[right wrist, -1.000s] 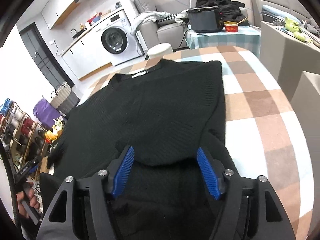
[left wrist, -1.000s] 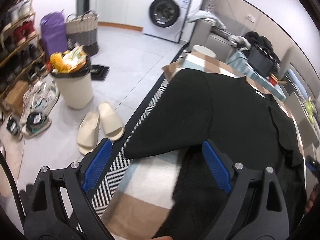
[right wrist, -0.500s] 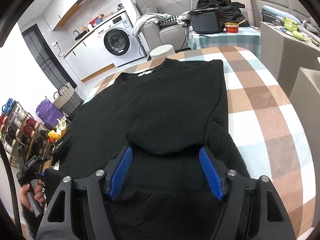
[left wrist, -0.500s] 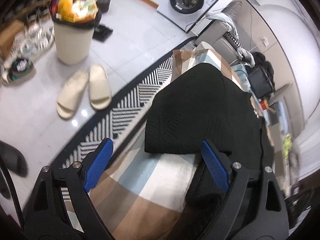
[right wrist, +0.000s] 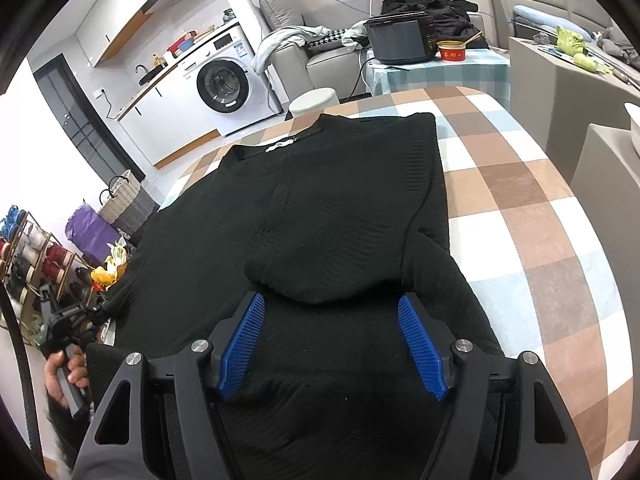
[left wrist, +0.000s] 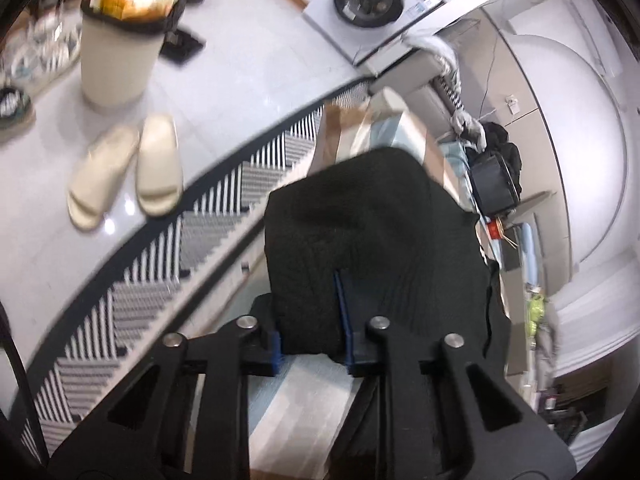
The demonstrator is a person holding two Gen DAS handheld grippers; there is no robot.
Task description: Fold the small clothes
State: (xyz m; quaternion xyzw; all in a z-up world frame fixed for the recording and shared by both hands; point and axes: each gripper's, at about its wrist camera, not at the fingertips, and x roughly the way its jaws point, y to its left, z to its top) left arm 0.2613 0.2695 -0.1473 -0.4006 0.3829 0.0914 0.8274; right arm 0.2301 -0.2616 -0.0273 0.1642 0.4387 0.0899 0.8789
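My left gripper (left wrist: pixel 310 320) has just been closing and, though blurred, seems clamped on the black sweater (right wrist: pixel 320 208) spread on the checked tablecloth (right wrist: pixel 540 208); my right gripper (right wrist: pixel 332 344) hangs apart over its folded sleeve.

My left wrist view is smeared with motion blur, worst on the bin (left wrist: pixel 120 36) and slippers (left wrist: pixel 124 168); glare spots shine on the floor tiles (left wrist: pixel 224 80). My right view is sharp, evenly bright indoor light. Both bend strongly, with dark vignetted corners.

No legible text or labels
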